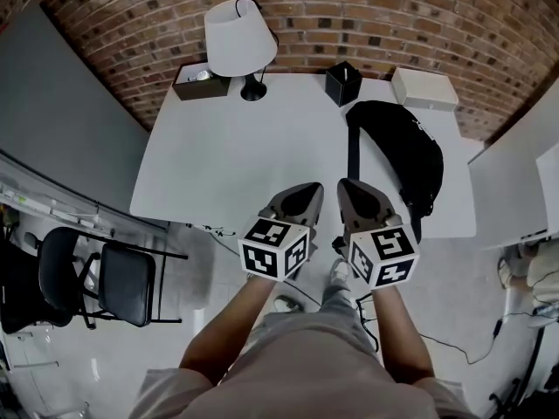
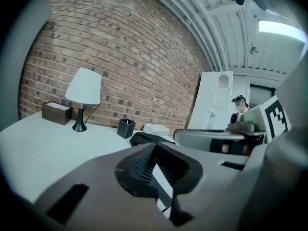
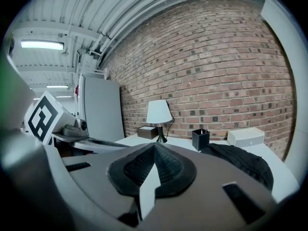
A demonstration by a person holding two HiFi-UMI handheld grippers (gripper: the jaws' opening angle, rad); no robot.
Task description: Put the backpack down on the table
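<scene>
- Black chair (image 1: 122, 282) stood on the floor left of the table (image 1: 227, 155), below a grey partition (image 1: 70, 103). Only the head view took in the chair, along with our forearms and shoes.
- Brown box (image 1: 199, 84) and white-shaded lamp (image 1: 239, 37) sat at the table's far edge against the brick wall (image 1: 367, 7). We saw both in all three views.
- Left gripper (image 1: 307, 192) hung over the table's near edge. Its own view showed the ribbed pads pressed together at the tip with nothing between them.
- Right gripper (image 1: 349, 188) hung just beside it, and its own view showed the jaws closed and empty as well.
- Black pen holder (image 1: 343, 83) stood at the far edge, right of the lamp.
- Black backpack (image 1: 397, 151) lay flat on the table's right part, in front of the pen holder and a white box (image 1: 424, 88), apart from both grippers. The left gripper view caught only a sliver of it, while the right gripper view showed its textured top.
- Far right, the left gripper view alone showed a person in a dark cap (image 2: 239, 107). The right gripper view alone showed a lit ceiling lamp (image 3: 42, 44).
</scene>
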